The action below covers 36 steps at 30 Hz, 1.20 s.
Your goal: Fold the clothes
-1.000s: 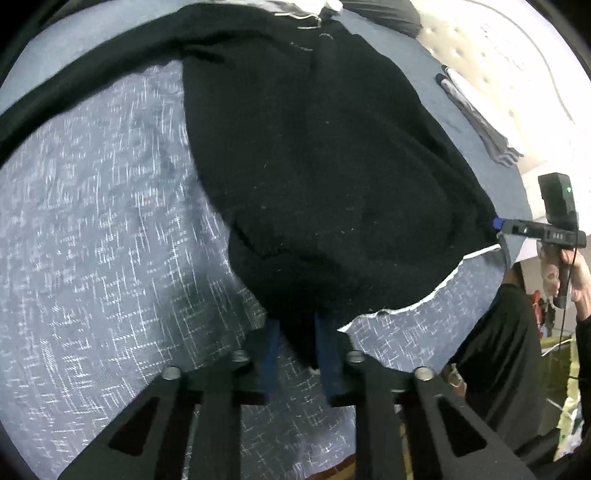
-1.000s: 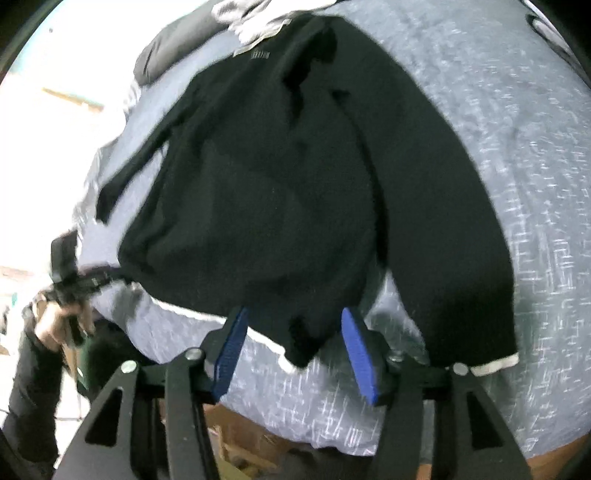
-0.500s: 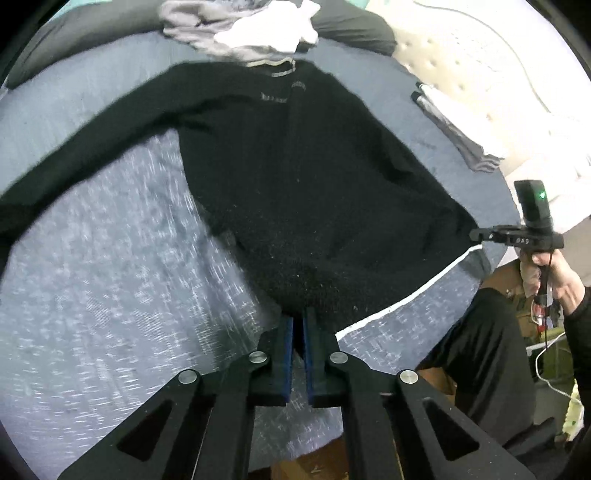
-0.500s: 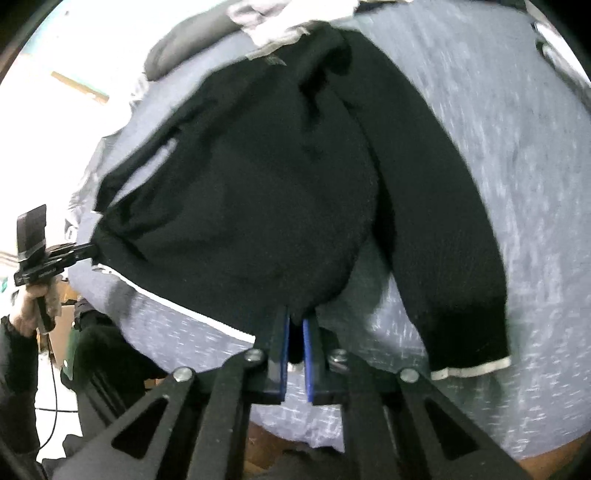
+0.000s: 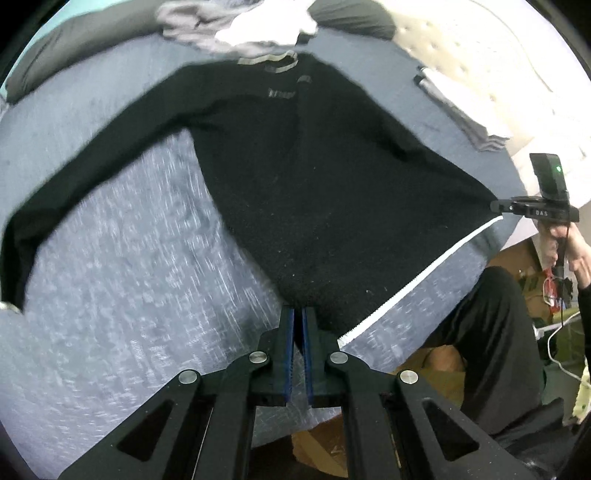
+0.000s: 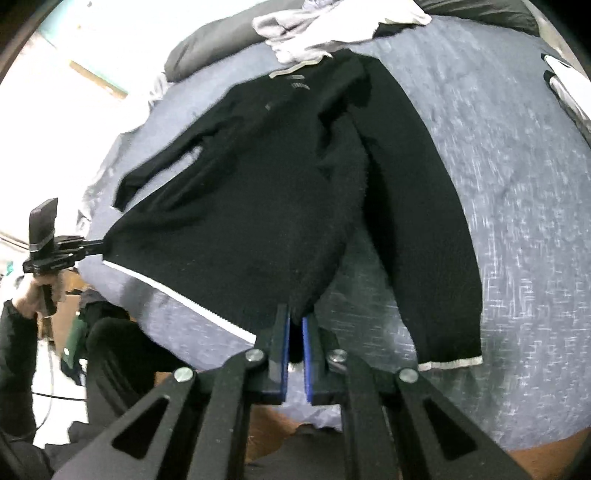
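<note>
The black sweater (image 5: 314, 177) is soft and limp, so the left gripper (image 5: 298, 314) and right gripper (image 6: 294, 321) each pinch a bottom corner of its hem above the bed (image 5: 122, 280).

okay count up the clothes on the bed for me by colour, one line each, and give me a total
Black: 1, the black sweater, pinched at its hem corners by the left gripper and right gripper.
Grey: 1, crumpled grey garment.
White: 1, white garment.
Striped: 1, folded striped garment.
Total: 4
</note>
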{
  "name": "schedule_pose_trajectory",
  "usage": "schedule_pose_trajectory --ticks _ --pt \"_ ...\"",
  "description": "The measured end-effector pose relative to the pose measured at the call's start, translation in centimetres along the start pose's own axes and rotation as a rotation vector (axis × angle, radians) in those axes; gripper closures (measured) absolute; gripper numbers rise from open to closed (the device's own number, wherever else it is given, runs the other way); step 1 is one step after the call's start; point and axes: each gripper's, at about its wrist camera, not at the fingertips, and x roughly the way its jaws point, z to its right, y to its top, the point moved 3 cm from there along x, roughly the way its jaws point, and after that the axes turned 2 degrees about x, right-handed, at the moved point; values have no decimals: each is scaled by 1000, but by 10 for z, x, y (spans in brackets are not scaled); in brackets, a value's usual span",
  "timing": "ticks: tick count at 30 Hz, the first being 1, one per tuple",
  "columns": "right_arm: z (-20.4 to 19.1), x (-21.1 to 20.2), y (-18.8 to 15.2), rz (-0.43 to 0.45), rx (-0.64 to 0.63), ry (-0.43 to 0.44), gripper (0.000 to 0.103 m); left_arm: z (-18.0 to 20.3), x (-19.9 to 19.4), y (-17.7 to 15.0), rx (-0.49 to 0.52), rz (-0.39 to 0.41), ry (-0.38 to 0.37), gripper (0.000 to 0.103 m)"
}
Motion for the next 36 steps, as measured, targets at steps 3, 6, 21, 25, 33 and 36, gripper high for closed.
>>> schedule_pose_trajectory --ticks 3,6,21,25,33,36 --pt "12 16 -3 -9 12 -33 98 -5 28 -6 -32 -34 -1 97" --pt "21 24 -4 -14 13 -61 98 -5 42 -10 -47 -50 -14 97" --pt "33 25 -11 -57 72 -35 88 -23 28 -27 -122 -24 -58 68" --pt "37 17 -9 -49 110 -13 62 -17 44 -25 -125 -46 -84 56" --pt "29 38 -17 -120 84 -51 51 -3 67 -27 -88 -93 -83 69" --pt "33 49 -18 -129 105 -62 51 -1 63 -25 -81 -78 -87 93"
